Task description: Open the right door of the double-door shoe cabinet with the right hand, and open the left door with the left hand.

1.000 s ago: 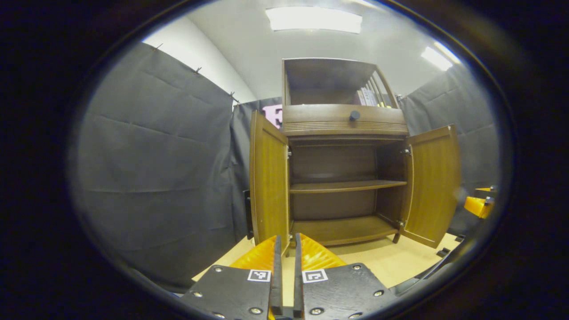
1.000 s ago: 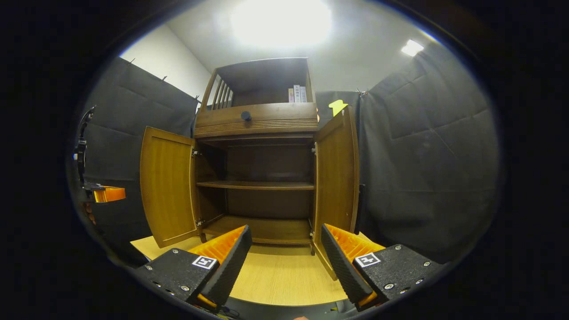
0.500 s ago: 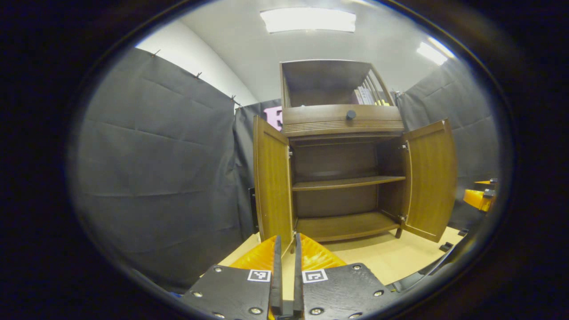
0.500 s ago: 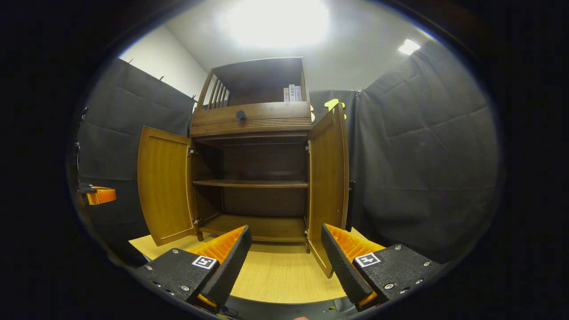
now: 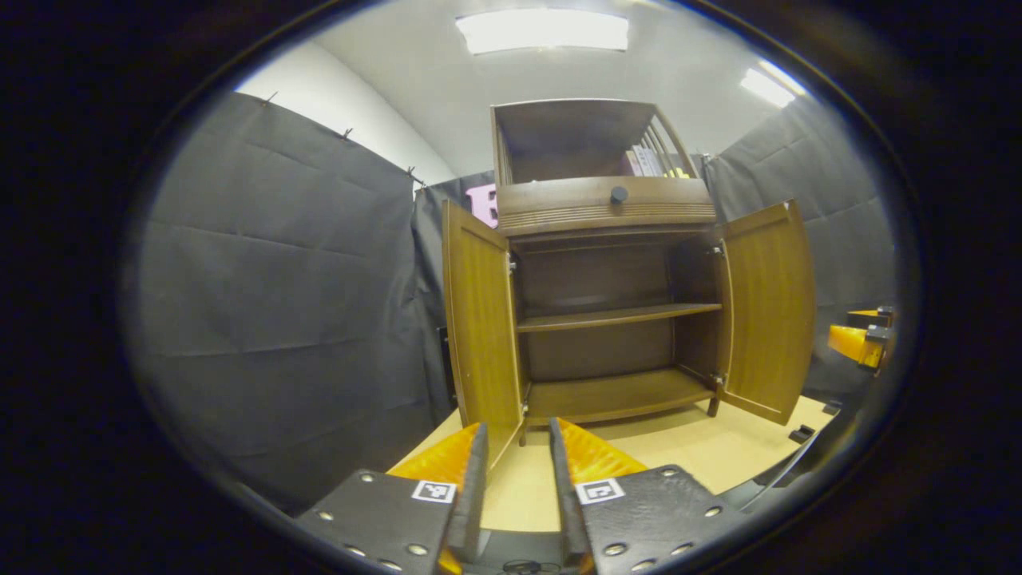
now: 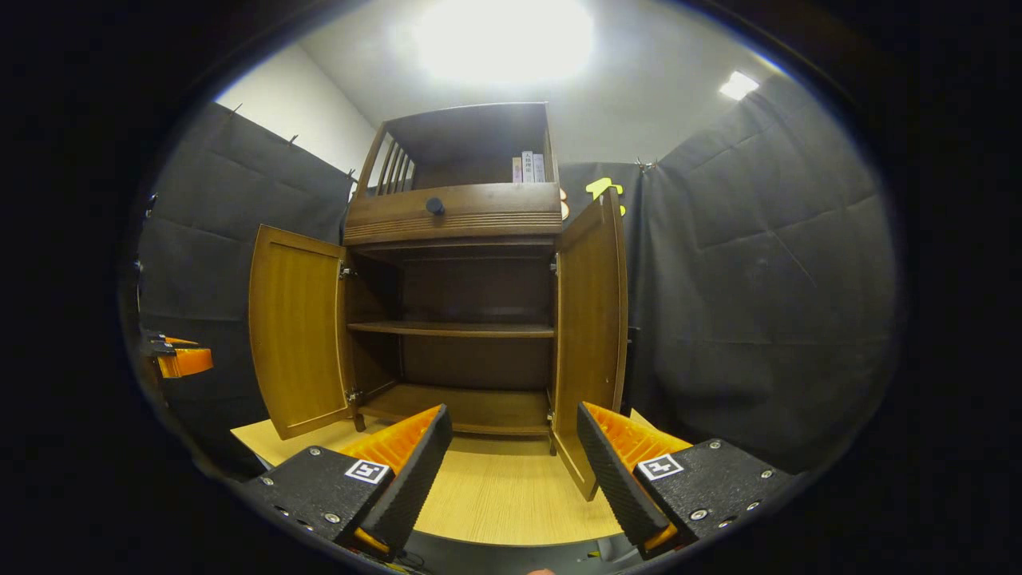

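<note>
Wooden shoe cabinet [image 6: 459, 216], both doors open

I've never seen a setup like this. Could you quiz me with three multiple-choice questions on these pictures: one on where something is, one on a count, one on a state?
1. Where does the round dark knob sit?
A. on the drawer front above the two doors
B. on the left door
C. on the wooden floor

2. How many shelf boards divide the cabinet's open interior between its top and its floor?
A. none
B. one
C. three

3. What is the state of the cabinet's two doors?
A. both shut
B. one shut, one open
C. both swung open

Answers:
1. A, the knob is centred on the ribbed drawer front over the doors.
2. B, a single shelf board crosses the middle.
3. C, the left door and right door both stand swung outward, and neither claw, left or right, touches them.
</note>
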Available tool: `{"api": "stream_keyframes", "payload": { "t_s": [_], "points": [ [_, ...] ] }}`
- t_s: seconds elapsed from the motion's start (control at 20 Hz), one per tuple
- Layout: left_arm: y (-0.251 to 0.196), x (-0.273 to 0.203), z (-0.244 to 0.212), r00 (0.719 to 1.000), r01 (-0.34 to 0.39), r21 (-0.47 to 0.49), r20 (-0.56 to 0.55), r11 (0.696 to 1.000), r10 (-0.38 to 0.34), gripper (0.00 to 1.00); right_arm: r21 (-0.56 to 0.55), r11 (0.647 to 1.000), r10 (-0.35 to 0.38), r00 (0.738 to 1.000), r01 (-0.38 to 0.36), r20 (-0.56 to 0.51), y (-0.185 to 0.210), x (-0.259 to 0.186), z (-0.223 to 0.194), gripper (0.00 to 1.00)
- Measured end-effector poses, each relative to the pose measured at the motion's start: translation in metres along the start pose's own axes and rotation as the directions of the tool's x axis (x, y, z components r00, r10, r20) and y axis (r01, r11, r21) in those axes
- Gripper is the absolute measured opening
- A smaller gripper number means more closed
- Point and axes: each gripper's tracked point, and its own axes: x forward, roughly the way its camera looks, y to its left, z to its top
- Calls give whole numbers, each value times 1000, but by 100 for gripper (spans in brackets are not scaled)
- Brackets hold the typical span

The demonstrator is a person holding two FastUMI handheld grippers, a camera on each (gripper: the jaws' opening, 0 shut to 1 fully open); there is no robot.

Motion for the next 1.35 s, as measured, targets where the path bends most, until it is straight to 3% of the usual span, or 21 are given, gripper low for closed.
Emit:
{"api": "stream_keyframes", "payload": {
  "t_s": [0.25, 1.35],
  "points": [
    [4, 1, -1, 1000, -23, -7, 1, 1000, 23, 97, 0, 1000, -6, 1000, 6, 11, -3, 3, 6, 96],
    [10, 0, -1, 999, -49, 0, 5, 999, 49, 99, 3, 1000, -3, 1000, 3, 15, 2, 8, 5, 96]
  ]
}}
